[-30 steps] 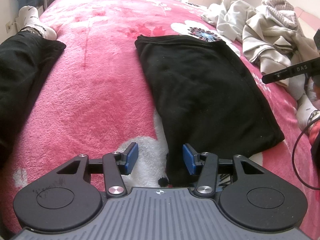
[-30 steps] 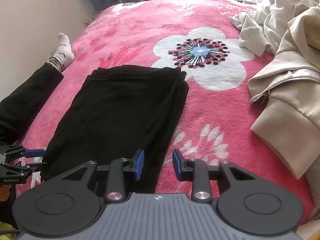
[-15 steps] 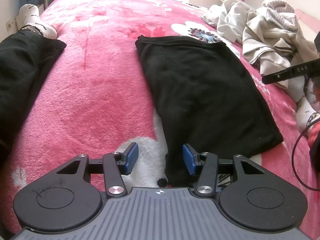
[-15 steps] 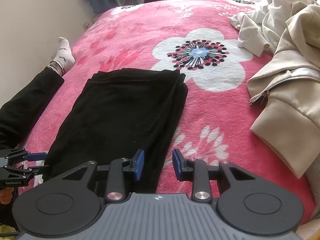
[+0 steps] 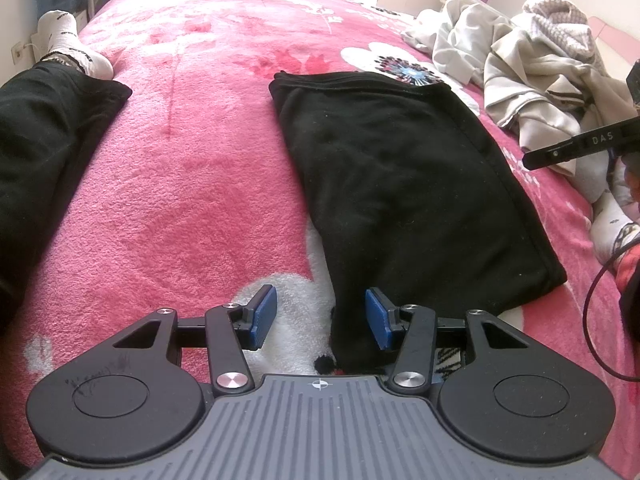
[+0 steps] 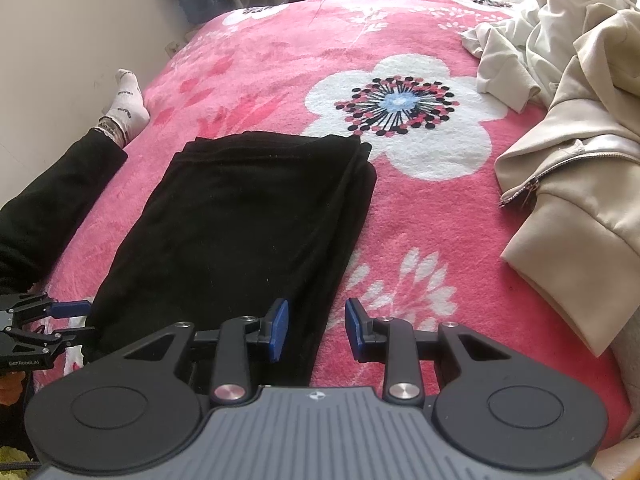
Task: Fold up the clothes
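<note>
Black trousers (image 5: 408, 200), folded lengthwise mid-blanket (image 5: 180, 200); my left gripper (image 5: 320, 318) and right gripper (image 6: 316, 330) hover part-open, empty, over near-edge corners, likely for the next fold.

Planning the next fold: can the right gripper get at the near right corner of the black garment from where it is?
Probably yes. The right gripper has open jaws directly over the black garment at its near right edge; only pink blanket lies beside it, and the beige jacket sits well aside.

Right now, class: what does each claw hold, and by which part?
Nothing. Both claws, left and right, gape over near corners of the black garment.
</note>
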`<move>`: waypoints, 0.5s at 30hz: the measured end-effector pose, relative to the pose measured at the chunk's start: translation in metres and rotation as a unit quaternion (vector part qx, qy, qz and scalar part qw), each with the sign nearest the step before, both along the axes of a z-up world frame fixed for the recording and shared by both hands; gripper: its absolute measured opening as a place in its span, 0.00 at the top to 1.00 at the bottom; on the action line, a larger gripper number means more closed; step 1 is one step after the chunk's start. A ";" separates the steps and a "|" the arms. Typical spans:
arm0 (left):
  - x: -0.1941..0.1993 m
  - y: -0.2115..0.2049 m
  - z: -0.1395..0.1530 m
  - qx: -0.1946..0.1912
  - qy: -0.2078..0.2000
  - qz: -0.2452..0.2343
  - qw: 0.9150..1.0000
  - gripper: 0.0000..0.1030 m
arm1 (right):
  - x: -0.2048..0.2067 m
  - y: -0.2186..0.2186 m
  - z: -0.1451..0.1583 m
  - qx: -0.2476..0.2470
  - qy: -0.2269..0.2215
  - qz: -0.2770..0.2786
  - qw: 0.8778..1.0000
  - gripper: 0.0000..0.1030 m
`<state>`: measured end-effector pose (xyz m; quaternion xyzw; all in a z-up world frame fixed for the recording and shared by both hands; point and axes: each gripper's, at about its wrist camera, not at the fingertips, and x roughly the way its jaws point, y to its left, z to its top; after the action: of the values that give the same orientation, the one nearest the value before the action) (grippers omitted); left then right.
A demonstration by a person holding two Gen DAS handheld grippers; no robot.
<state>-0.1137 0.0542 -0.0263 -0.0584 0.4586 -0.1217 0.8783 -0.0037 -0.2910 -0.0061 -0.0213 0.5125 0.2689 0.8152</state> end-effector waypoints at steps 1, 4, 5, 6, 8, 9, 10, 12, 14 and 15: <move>0.000 0.000 0.000 0.000 0.000 0.000 1.000 0.53 | 0.000 0.000 0.000 0.000 0.000 0.000 1.000 0.68; 0.000 0.000 0.000 0.000 0.000 0.000 1.000 0.53 | 0.000 0.000 0.000 0.001 0.000 -0.002 1.000 0.68; 0.000 -0.001 0.001 0.000 0.000 0.001 1.000 0.53 | 0.000 0.000 0.000 0.001 0.000 -0.002 1.000 0.68; 0.000 -0.001 0.001 -0.001 0.000 0.001 1.000 0.53 | 0.000 -0.001 0.001 0.002 0.000 -0.003 1.000 0.68; 0.002 0.000 0.003 -0.006 -0.001 0.004 1.000 0.53 | 0.000 -0.001 0.002 0.006 -0.001 -0.004 1.000 0.68; 0.003 0.001 0.005 -0.011 -0.004 0.006 1.000 0.53 | 0.000 -0.002 0.003 0.007 -0.003 -0.004 1.000 0.68; 0.004 0.002 0.007 -0.015 -0.008 0.009 1.000 0.53 | 0.000 -0.003 0.003 0.009 -0.003 -0.004 1.000 0.68; 0.007 0.005 0.012 -0.023 -0.016 0.014 1.000 0.53 | 0.002 -0.005 0.003 0.014 -0.003 -0.009 1.000 0.68; 0.015 0.006 0.016 -0.031 -0.020 0.020 0.999 0.53 | 0.004 -0.007 0.003 0.022 -0.001 -0.015 1.000 0.68; 0.020 0.006 0.017 -0.037 -0.020 0.023 0.999 0.53 | 0.005 -0.009 0.003 0.028 0.000 -0.019 0.999 0.68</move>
<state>-0.0937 0.0600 -0.0092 -0.0991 0.4350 -0.1190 0.8870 0.0017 -0.2997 -0.0030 0.0113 0.5048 0.2673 0.8208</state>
